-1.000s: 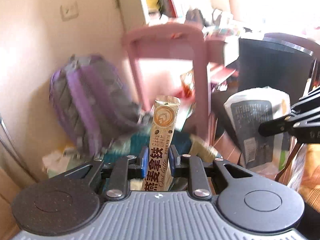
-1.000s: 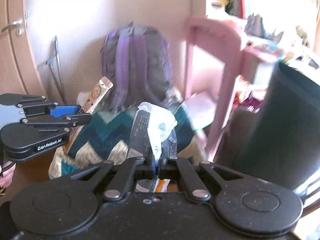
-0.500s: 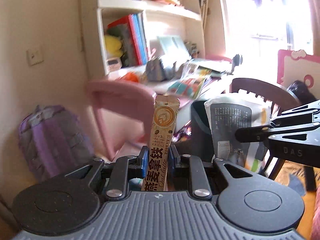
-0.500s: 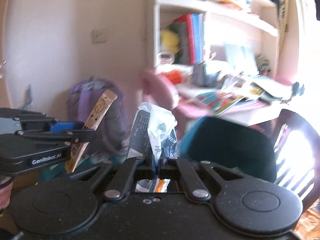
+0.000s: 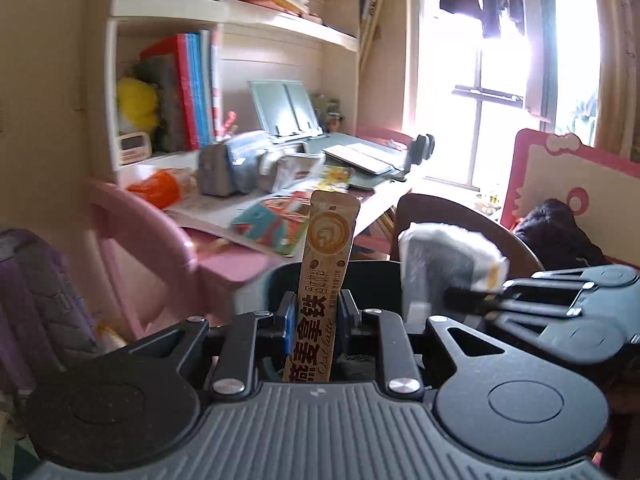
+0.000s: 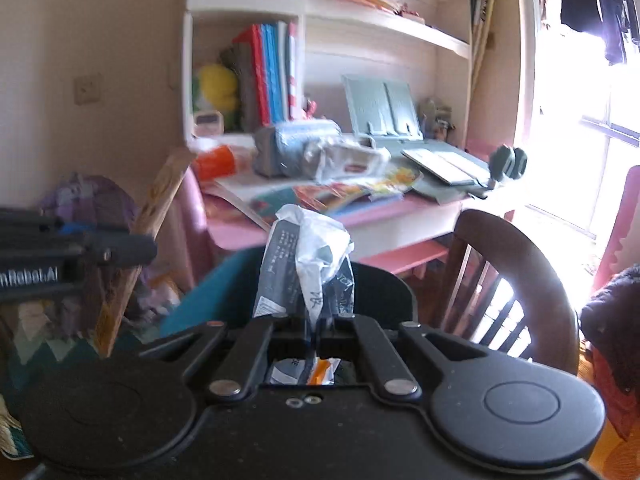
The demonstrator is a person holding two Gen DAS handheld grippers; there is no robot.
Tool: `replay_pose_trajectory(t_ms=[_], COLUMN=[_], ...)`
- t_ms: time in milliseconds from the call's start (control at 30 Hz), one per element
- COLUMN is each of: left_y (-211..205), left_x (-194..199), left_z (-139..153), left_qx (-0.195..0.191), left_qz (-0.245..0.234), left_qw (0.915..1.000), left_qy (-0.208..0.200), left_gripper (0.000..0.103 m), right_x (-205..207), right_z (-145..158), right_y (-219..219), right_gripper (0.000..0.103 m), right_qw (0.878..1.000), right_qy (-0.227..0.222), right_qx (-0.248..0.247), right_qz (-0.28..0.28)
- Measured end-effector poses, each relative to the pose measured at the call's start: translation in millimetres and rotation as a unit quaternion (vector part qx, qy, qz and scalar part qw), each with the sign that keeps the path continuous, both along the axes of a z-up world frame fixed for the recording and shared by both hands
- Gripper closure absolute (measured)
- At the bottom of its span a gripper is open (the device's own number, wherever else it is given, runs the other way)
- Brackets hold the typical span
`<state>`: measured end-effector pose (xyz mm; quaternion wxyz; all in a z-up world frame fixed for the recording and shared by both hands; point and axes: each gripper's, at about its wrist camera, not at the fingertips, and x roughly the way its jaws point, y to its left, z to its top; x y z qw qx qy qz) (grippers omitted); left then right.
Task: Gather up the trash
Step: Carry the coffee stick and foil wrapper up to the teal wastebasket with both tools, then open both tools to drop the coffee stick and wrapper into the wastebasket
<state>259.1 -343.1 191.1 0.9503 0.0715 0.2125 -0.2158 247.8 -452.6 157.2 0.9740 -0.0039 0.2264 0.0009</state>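
My left gripper (image 5: 314,314) is shut on a tan oat latte stick packet (image 5: 324,272) that stands upright between the blue pads. My right gripper (image 6: 316,322) is shut on a crumpled white and grey plastic wrapper (image 6: 304,264). That wrapper also shows in the left wrist view (image 5: 444,264), held by the right gripper (image 5: 472,294) at the right. The latte packet shows at the left of the right wrist view (image 6: 148,232). A dark bin (image 6: 384,292) with an open top stands just beyond both grippers, below the held trash.
A cluttered pink desk (image 5: 248,268) with books and papers lies ahead under white shelves (image 5: 256,12). A dark wooden chair (image 6: 508,276) stands right of the bin. A purple backpack (image 5: 36,304) sits at the left. A bright window (image 5: 504,112) is at the right.
Both grippers have swung up and to the right, from the backpack and floor toward the desk and the bin. Each still holds its piece of trash.
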Motion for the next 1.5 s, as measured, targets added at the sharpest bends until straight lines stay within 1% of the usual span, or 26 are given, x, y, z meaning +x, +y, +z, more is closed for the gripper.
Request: replay_pose_trajectory(t_ms=[133,200,367,533,667,733,800,900,933,1000,1033,1067,1100,1133,1167,1233,1300,1367,1433,1500], left_y=[-30,-40,-62,-66,-66,-66,-66,-62,-61,-59,-58,-58,-57,-57,-56,-54,-51,-47,-43,-37], left_x=[16,26,52,76,86,89,90,90,89,87,85,83,80,78,76,70,64,57,50,44], left_z=[-7,-14,-40,-68,-81,-86,-87,-86,-85,-83,-82,-81,-79,-77,-76,-72,-68,-64,-60,-55], left_qx=[0.009,0.009,0.038,0.062,0.075,0.081,0.088,0.084,0.082,0.077,0.077,0.077,0.076,0.076,0.076,0.076,0.075,0.075,0.074,0.071], left_qz=[-0.009,-0.015,-0.005,0.009,0.014,0.020,0.024,0.022,0.023,0.021,0.020,0.021,0.020,0.016,0.014,0.015,0.012,0.016,0.013,0.016], left_qw=[0.9999,0.9996,0.9982,0.9935,0.9891,0.9872,0.9858,0.9859,0.9864,0.9873,0.9880,0.9890,0.9898,0.9902,0.9904,0.9912,0.9920,0.9928,0.9934,0.9940], left_qy=[0.004,0.021,0.046,0.095,0.126,0.136,0.141,0.143,0.141,0.138,0.133,0.125,0.118,0.116,0.115,0.107,0.101,0.092,0.087,0.082], left_gripper=[0.083,0.083,0.083,0.083,0.081,0.081,0.081,0.078,0.074,0.059,0.045,0.040,0.040,0.040,0.040,0.039,0.035,0.029,0.028,0.028], right_x=[11,14,25,31,37,38,37,35,34,32,31,29,27,25,22,17,13,7,1,-6], right_z=[-17,-24,-36,-48,-55,-57,-57,-56,-55,-55,-55,-54,-53,-52,-51,-48,-44,-39,-36,-31], right_y=[-11,-13,-10,-9,-10,-10,-10,-10,-10,-10,-10,-10,-10,-10,-10,-10,-11,-10,-9,-6], right_gripper=[0.102,0.102,0.102,0.098,0.094,0.090,0.088,0.083,0.082,0.080,0.079,0.076,0.074,0.066,0.063,0.062,0.060,0.059,0.055,0.053], right_qw=[1.000,1.000,0.998,0.997,0.995,0.995,0.995,0.995,0.996,0.996,0.996,0.996,0.996,0.996,0.997,0.997,0.997,0.998,0.998,0.998], right_qy=[0.019,0.028,0.055,0.075,0.091,0.091,0.091,0.088,0.087,0.087,0.087,0.086,0.083,0.081,0.077,0.072,0.068,0.064,0.061,0.056], right_qx=[0.002,-0.003,-0.019,-0.026,-0.023,-0.022,-0.019,-0.017,-0.017,-0.016,-0.016,-0.015,-0.014,-0.012,-0.009,-0.006,0.001,0.006,0.008,0.006], right_qz=[-0.004,-0.001,0.017,0.026,0.033,0.031,0.032,0.032,0.033,0.032,0.032,0.033,0.032,0.031,0.030,0.028,0.026,0.025,0.028,0.031])
